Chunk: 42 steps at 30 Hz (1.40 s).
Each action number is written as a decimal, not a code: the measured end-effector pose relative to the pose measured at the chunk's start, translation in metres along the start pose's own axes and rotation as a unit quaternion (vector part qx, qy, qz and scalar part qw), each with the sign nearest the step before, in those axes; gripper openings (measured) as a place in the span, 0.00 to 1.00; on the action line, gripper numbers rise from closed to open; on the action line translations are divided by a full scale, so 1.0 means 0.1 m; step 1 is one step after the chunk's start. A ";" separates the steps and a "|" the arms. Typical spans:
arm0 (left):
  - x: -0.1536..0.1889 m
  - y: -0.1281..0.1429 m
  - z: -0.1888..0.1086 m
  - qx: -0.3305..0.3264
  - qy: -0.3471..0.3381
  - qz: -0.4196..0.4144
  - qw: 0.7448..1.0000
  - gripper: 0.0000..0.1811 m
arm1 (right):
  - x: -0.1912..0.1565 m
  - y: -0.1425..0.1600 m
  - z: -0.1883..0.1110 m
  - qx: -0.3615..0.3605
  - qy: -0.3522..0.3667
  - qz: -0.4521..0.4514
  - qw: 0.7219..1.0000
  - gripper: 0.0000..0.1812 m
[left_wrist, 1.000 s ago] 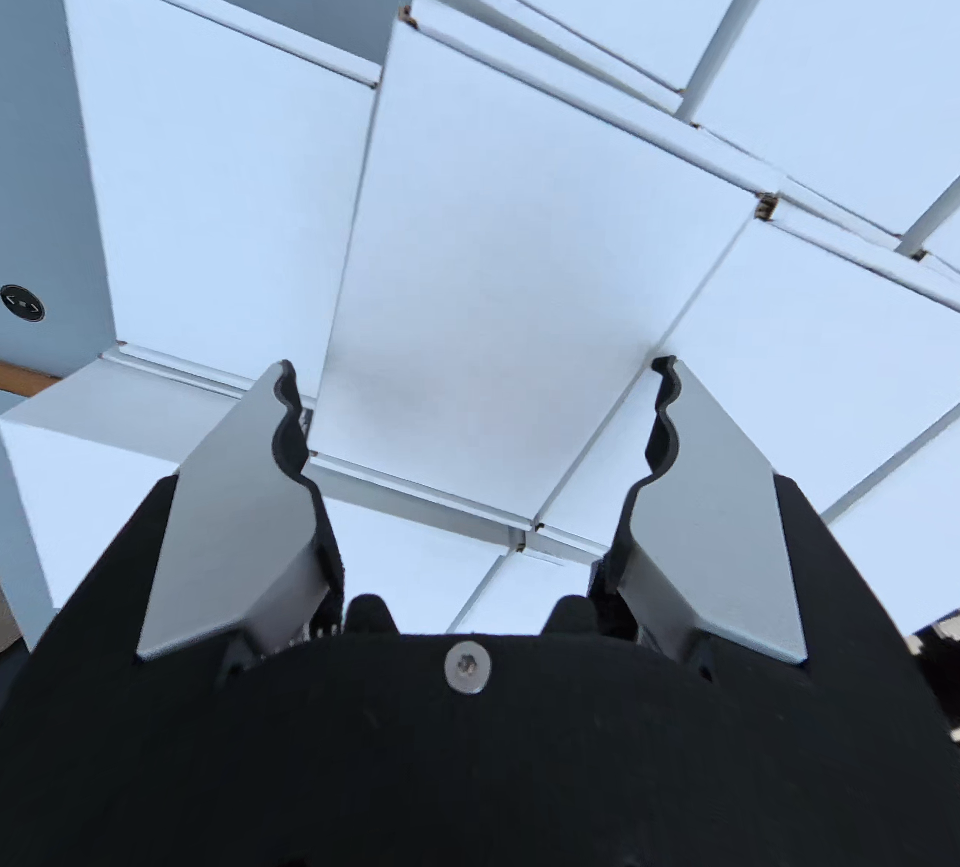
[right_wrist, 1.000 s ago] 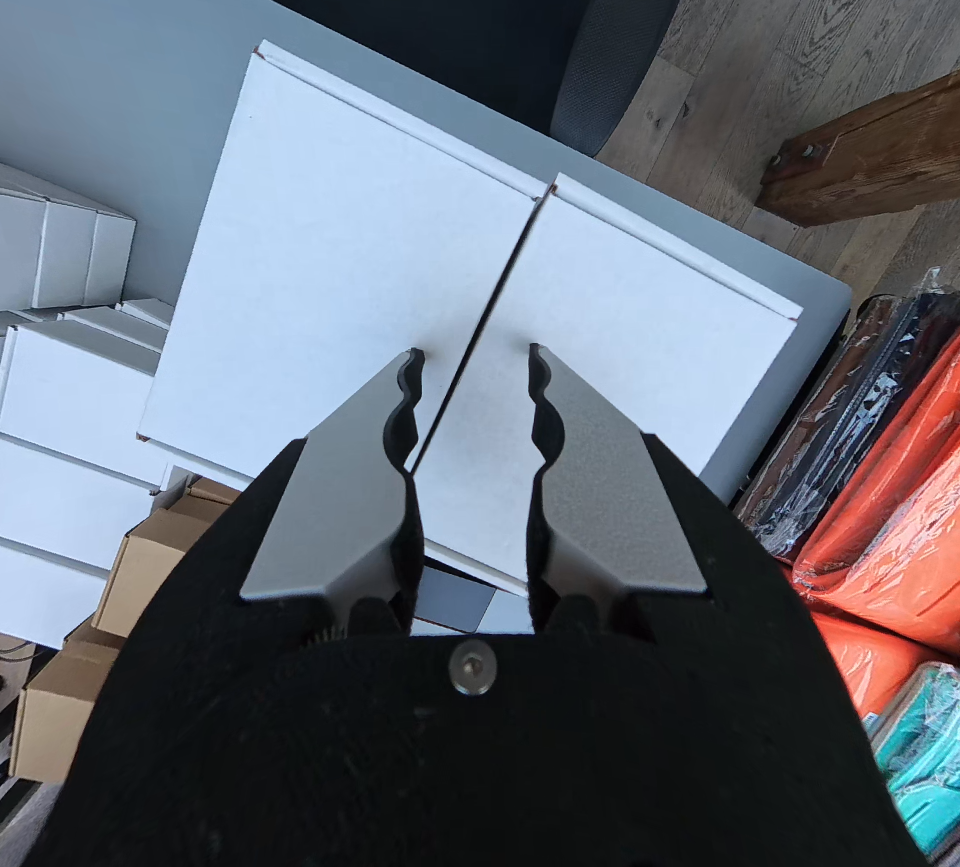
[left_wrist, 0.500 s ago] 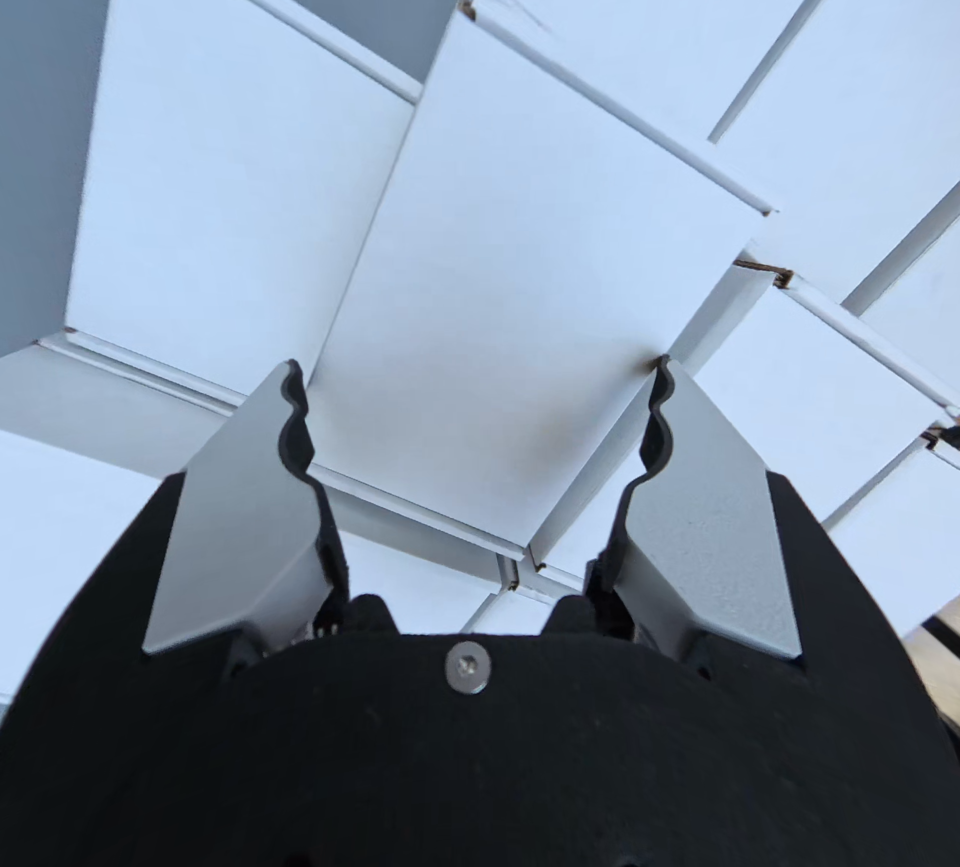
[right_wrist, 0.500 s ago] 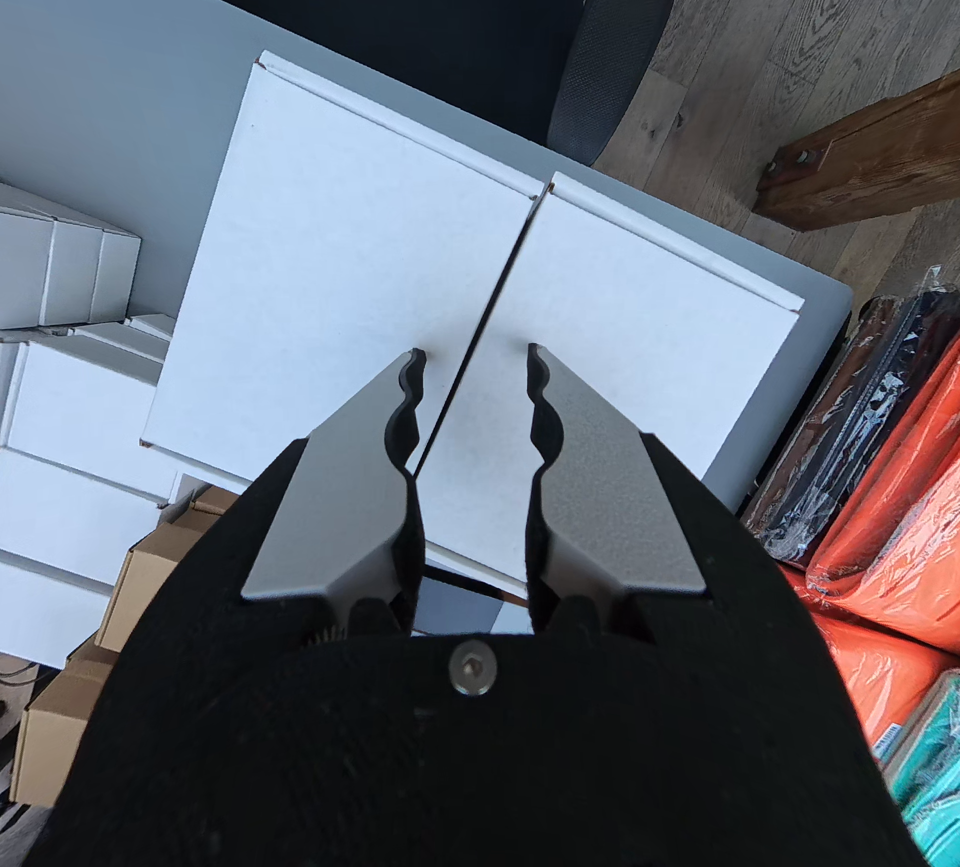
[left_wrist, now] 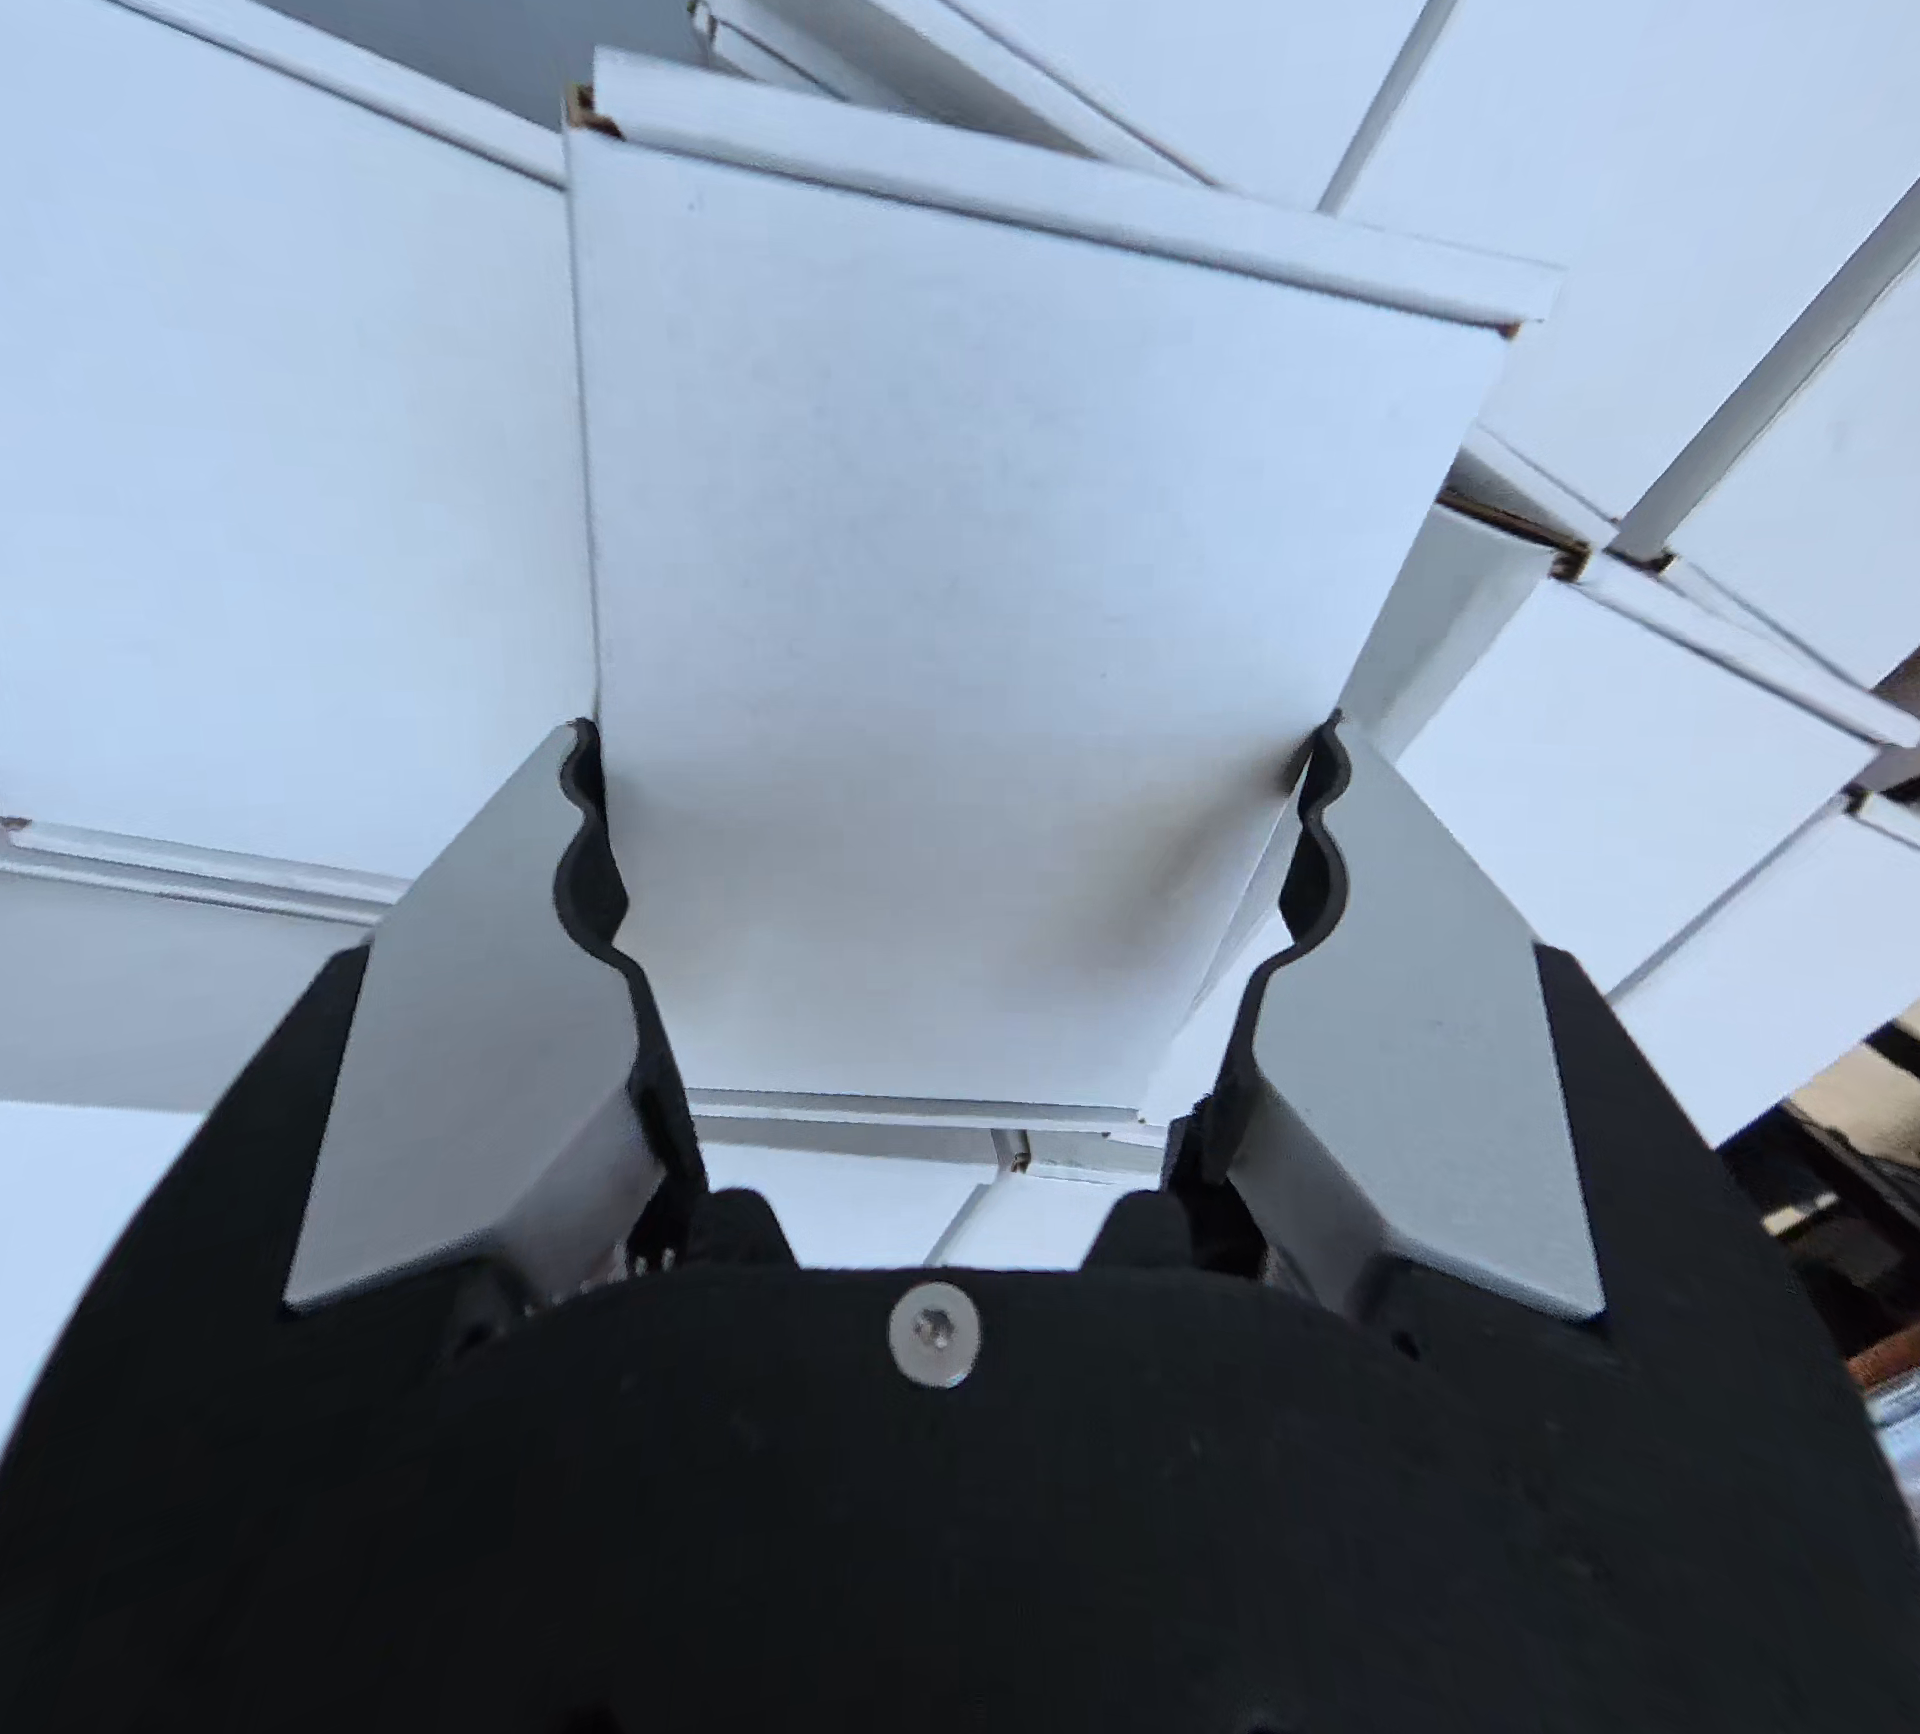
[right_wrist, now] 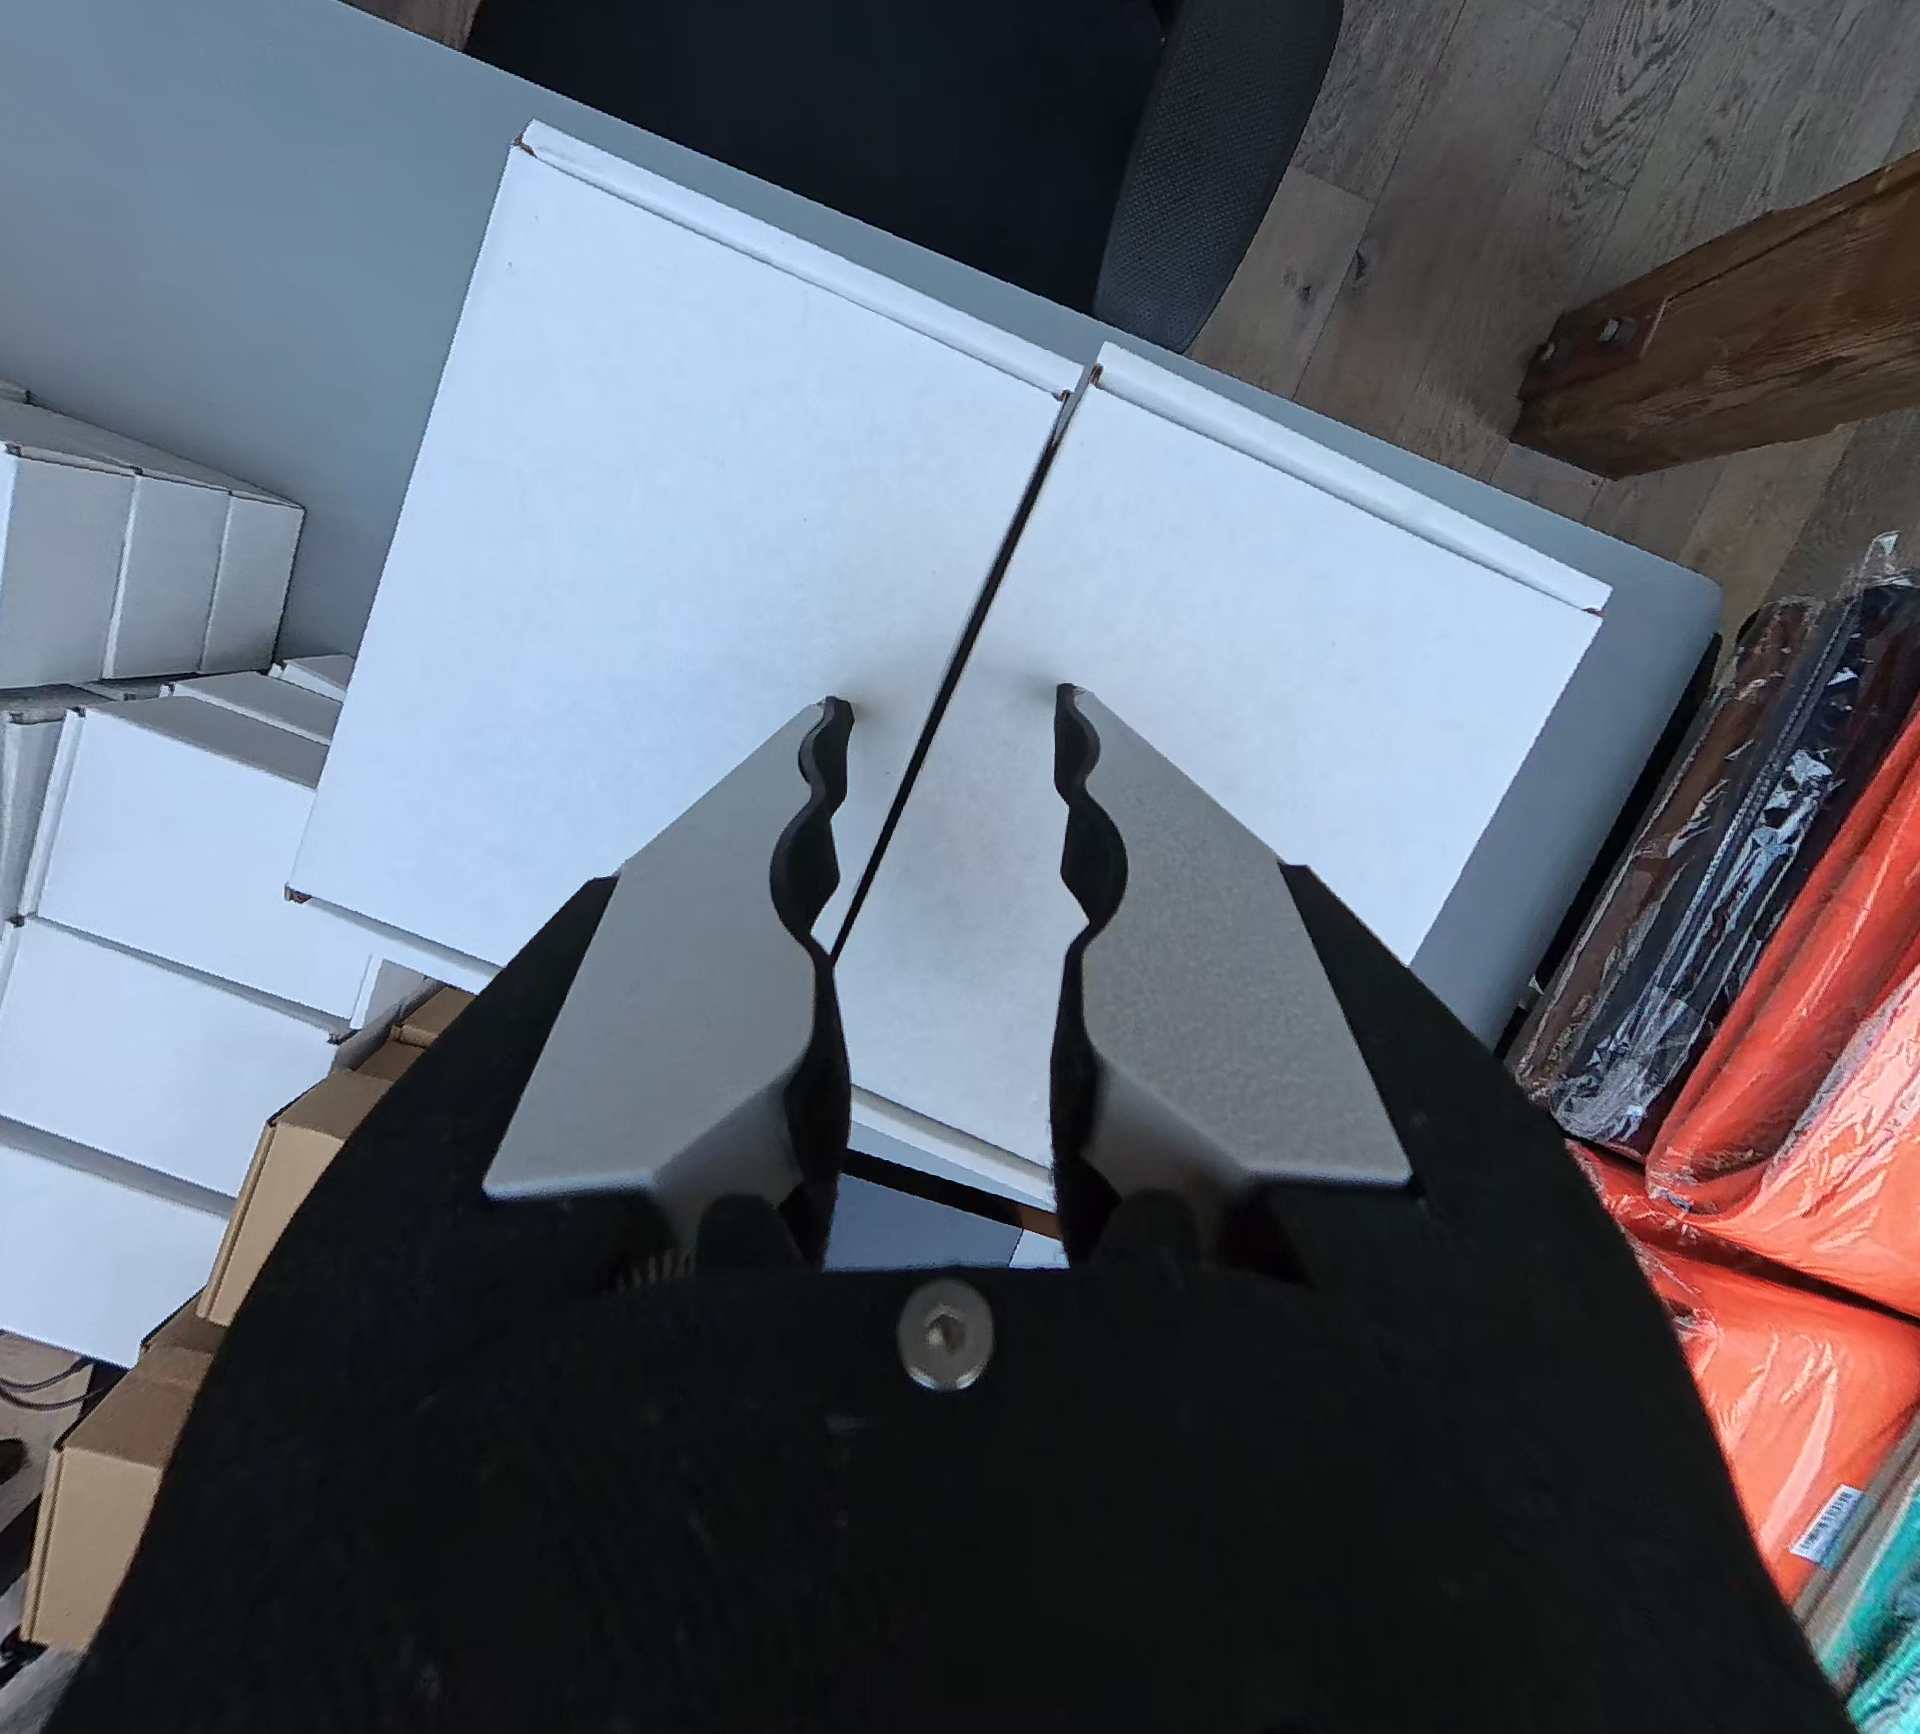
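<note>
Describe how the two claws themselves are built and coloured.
Both look alike. The left claw has a matte black body, two flat grey wedge-shaped fingers lined with wavy black pads, and a silver hex screw at the centre. The right claw shows the same black body, grey fingers and screw. No cables, sleeves or markings show.

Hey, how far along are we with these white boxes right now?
Set down: two white boxes lie side by side on the grey table. In hand: the left gripper is clamped on another white box by its sides; the right gripper hangs open and empty above the pair. Left: a heap of white boxes lies loose under the held one.
</note>
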<state>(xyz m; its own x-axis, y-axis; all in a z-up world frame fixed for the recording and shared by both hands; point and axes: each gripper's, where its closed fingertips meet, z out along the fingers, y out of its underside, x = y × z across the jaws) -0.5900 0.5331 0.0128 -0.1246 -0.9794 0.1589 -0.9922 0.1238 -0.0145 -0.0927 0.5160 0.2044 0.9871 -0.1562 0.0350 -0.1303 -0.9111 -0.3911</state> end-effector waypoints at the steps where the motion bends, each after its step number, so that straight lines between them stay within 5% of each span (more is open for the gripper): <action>1: -0.01 -0.03 -0.05 0.013 0.003 -0.010 1.000 0.71 | 0.00 0.00 0.00 0.000 0.000 -0.001 1.000 0.22; 8: 0.07 -0.53 -0.65 0.104 0.011 -0.045 0.994 0.71 | 0.01 0.00 0.00 0.000 -0.007 -0.001 1.000 0.22; 18: 0.65 -2.76 -2.24 0.278 -0.118 0.090 0.949 0.71 | 0.01 0.00 0.01 -0.006 -0.012 -0.009 1.000 0.22; 23: 0.74 -3.49 -2.33 0.259 -0.154 0.136 0.944 0.71 | 0.01 0.00 0.01 -0.006 -0.013 -0.011 1.000 0.22; 42: 0.65 -3.97 -1.90 0.078 -0.166 0.219 0.958 0.71 | 0.02 -0.01 -0.01 -0.045 -0.069 0.025 0.996 0.20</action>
<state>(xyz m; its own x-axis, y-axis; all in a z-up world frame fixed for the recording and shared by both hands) -0.2034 0.4501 0.2161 -0.4991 -0.8384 -0.2192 -0.8293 0.5355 -0.1598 -0.0902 0.5167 0.2057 0.9818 -0.1529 -0.1122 -0.1805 -0.9349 -0.3056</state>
